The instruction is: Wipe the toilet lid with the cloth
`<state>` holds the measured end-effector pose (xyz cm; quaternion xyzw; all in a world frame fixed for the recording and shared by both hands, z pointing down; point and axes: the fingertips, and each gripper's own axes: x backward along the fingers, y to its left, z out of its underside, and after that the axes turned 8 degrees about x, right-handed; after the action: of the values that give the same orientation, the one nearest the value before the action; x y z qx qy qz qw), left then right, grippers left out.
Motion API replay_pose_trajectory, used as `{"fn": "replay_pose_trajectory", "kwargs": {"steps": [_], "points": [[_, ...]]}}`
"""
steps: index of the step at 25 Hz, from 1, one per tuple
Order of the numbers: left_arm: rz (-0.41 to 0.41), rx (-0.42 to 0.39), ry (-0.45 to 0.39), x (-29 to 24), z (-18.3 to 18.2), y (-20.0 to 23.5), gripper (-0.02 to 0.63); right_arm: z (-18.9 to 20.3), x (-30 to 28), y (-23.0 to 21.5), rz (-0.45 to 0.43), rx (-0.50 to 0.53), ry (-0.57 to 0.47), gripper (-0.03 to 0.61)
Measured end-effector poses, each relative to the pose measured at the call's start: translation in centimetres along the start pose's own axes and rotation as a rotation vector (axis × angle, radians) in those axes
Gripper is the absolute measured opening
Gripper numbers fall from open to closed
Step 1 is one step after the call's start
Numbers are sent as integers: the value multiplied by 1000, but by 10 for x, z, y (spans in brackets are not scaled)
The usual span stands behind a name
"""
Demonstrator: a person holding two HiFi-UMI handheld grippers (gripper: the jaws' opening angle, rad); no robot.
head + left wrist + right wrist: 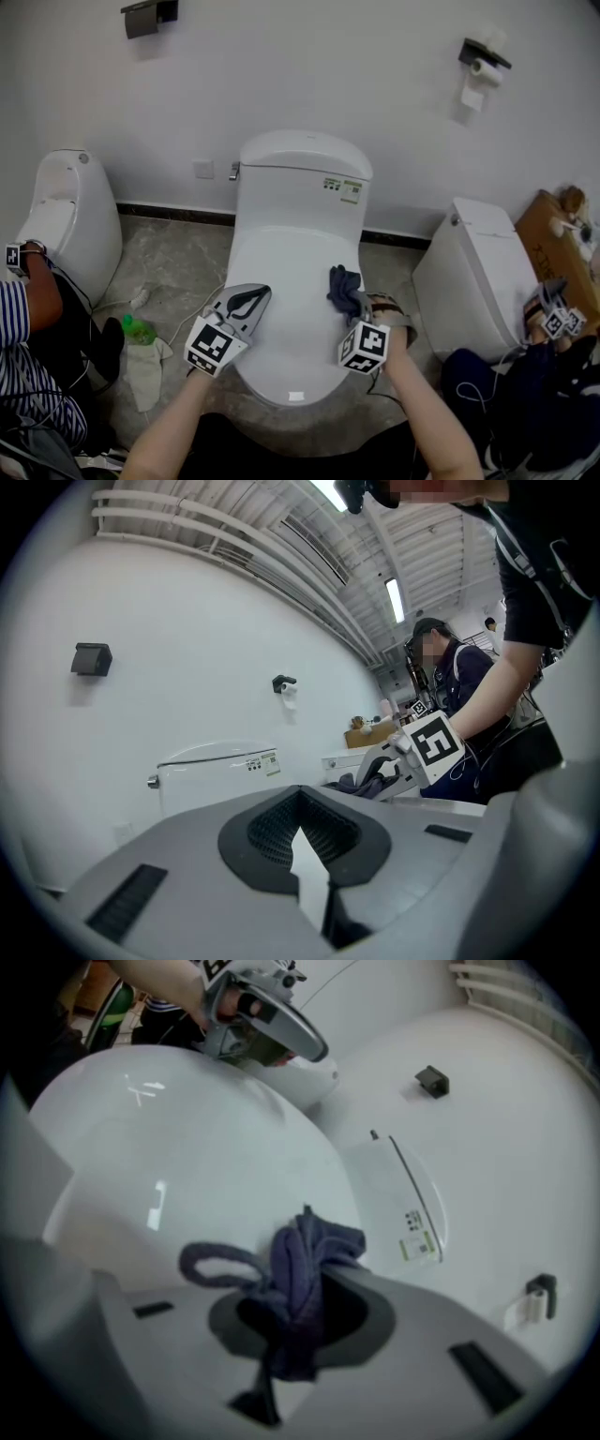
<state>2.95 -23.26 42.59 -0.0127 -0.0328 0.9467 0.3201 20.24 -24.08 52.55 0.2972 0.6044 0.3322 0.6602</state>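
At the far left, a striped sleeve (13, 321) of a person shows beside a small white toilet (73, 220) that stands by the wall. On the grey floor (187, 258) near it, a green bottle (138, 329) lies just beside a pale rag (147, 370). Next comes the left hand-held gripper (259, 294), which is over the left part of the toilet lid (291, 248). Its jaws are narrow, with the tips together, and nothing is between them. In the left gripper view, only a thin strip of white shows through the slit of this hand-held gripper (300, 797). It cannot be told if it touches the lid. The toilet lid is shut, white and shiny, and it sits in the middle of the head view. The tank (305, 178) is behind it, against the wall. Over the right part of the lid is the dark blue cloth (343, 284). The right hand-held gripper (360, 306) holds it, with its jaws closed on the bunched cloth. In the right gripper view, the cloth (305, 1246) sticks out past the tips and a loop of it hangs out to one side. Farther right stands another white toilet (478, 272). Past that is a brown box (547, 230). High on the wall at the right hangs a roll of paper (484, 69).
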Motion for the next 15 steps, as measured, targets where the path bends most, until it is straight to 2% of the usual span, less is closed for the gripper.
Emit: {"fn": "replay_pose_trajectory", "kwargs": {"steps": [6, 10, 15], "points": [[-9, 22, -6, -1, 2, 2, 15, -9, 32, 23, -25, -32, -26, 81], [-18, 46, -16, 1, 0, 4, 15, -18, 53, 43, -38, -19, -39, 81], [-18, 39, -18, 0, -2, 2, 15, -27, 79, 64, -40, -17, -48, 81]]}}
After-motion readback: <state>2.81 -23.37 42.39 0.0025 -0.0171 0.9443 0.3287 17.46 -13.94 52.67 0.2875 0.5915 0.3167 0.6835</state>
